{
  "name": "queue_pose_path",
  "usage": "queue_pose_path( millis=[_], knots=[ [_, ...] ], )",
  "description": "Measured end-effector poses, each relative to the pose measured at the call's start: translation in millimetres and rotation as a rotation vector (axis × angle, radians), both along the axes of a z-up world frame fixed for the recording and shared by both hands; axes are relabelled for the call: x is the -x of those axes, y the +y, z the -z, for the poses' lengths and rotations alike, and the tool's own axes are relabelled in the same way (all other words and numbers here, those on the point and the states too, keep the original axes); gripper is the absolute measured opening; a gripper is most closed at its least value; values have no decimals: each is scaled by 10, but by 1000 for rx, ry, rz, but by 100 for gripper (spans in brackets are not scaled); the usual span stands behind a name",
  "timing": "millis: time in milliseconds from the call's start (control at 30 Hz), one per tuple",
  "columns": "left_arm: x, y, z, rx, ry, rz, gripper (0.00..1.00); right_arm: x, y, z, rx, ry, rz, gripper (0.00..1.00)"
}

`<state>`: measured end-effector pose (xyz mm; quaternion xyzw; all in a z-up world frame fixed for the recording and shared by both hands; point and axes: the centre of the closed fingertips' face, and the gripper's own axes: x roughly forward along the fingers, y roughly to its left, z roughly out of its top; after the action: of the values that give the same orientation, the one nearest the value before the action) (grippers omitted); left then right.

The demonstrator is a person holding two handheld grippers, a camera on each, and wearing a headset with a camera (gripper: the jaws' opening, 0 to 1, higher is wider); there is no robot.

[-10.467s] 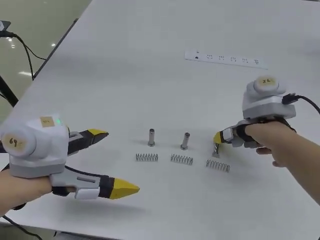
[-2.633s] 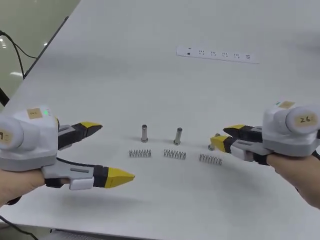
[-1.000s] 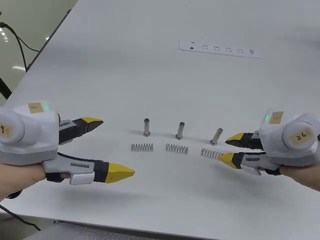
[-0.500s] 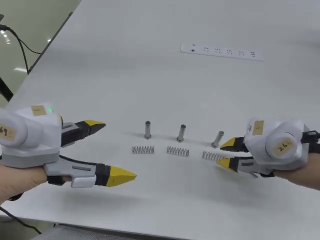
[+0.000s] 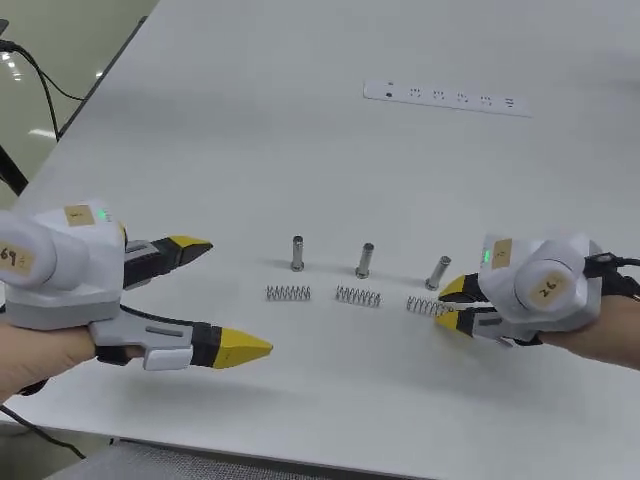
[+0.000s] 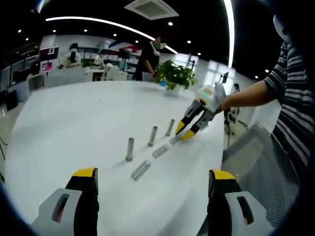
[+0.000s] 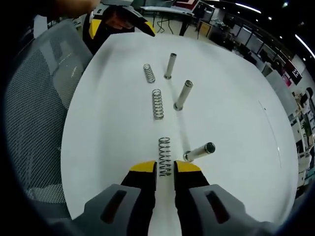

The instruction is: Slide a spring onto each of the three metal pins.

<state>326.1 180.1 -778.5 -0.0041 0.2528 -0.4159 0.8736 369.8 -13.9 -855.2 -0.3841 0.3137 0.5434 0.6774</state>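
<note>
Left hand-held gripper (image 5: 240, 296) white, yellow-tipped, shirt (image 6: 293, 98) apparently striped

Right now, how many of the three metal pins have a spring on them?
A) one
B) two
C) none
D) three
C: the left pin, middle pin and right pin stand bare, and the left spring, middle spring and right spring lie flat on the table in front of them.
</note>
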Motion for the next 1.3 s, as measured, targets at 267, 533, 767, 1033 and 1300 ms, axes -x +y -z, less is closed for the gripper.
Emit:
queue_pose_path(
  millis=[267,533,767,1033,1300],
  knots=[
    [-4,6,-8,3,-1,-4,90,-12,7,25,18,6,-18,9],
    [2,0,8,3,3,-1,90,-8,-9,52,27,22,-24,8],
    [-9,17,27,-4,5,0,89,10,10,67,25,23,-44,8],
    [12,28,21,-2,6,-2,89,32,9,53,32,22,-54,7],
    [18,0,22,4,1,3,90,70,76,-111,6,16,-62,7]
  ],
)
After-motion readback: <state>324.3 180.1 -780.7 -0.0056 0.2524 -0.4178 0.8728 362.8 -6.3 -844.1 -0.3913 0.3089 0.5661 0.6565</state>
